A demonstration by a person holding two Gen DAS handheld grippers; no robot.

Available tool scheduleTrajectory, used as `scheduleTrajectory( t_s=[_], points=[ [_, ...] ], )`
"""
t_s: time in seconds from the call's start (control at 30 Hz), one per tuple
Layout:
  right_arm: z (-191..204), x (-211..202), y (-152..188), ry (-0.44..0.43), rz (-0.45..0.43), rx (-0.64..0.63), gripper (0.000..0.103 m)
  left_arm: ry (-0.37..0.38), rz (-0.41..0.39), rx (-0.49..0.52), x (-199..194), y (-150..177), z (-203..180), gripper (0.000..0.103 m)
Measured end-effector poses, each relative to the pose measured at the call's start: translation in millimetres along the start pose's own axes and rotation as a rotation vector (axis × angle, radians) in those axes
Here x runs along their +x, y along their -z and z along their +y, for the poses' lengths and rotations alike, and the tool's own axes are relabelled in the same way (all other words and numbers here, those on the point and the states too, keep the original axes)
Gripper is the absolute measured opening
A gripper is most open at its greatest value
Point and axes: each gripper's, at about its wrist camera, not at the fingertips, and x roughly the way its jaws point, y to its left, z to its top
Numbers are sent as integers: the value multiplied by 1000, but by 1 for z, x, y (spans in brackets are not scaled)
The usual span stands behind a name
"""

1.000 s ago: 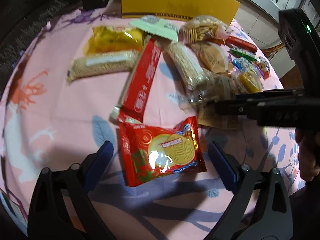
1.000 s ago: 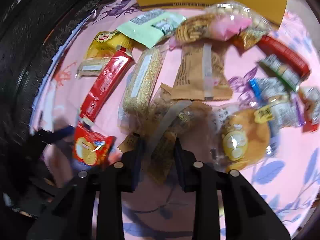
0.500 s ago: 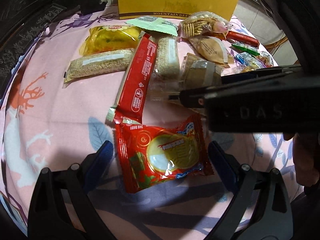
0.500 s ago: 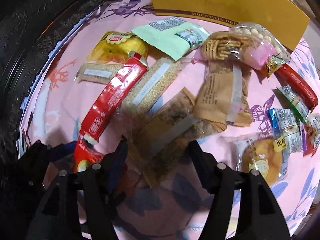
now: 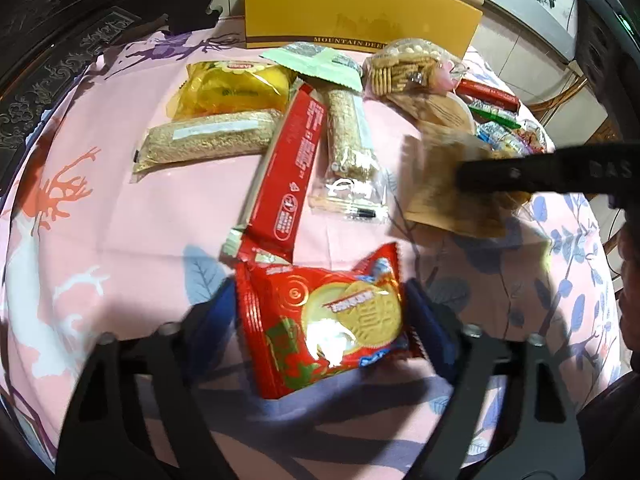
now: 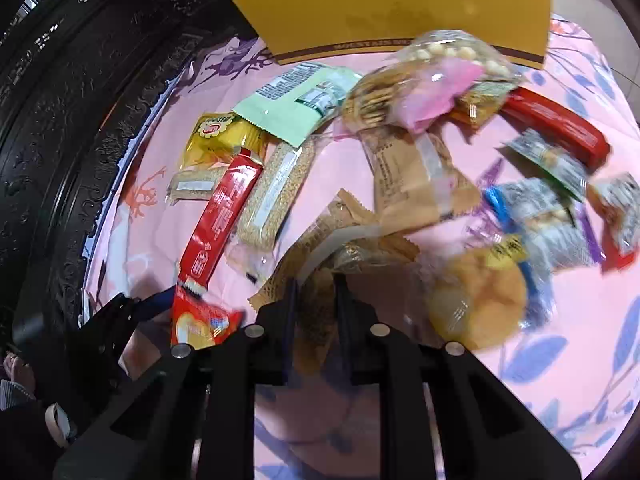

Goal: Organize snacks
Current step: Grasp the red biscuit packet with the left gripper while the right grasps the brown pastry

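A red biscuit pack lies on the pink tablecloth between the jaws of my left gripper. The jaws are closing and the blue pads touch both of its sides. It also shows at the lower left of the right wrist view, as the same red pack. My right gripper is shut on the near end of a brown paper snack packet. In the left wrist view that gripper reaches in from the right over the blurred brown packet.
A yellow box stands at the back. In front lie a long red pack, two sesame bars, a yellow pack, a green pack and a cracker bag. Small snacks crowd the right. Dark carved furniture borders the left.
My right gripper opened over the brown packet, then shut on it and drew it to the right. My left jaws closed in from wide open onto the red biscuit pack.
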Motion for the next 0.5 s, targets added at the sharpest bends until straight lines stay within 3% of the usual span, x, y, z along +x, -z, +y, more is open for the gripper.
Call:
scheduleTrajectory(
  t_s=[0.27,0.5],
  points=[
    [1,-26,7,-22,-25,-1,19,21,-9,-4,-5,1,1,50],
    [7,-37,6,-36,-52,-21,19,13,-54,10,-28,-7,-3,50]
  ],
)
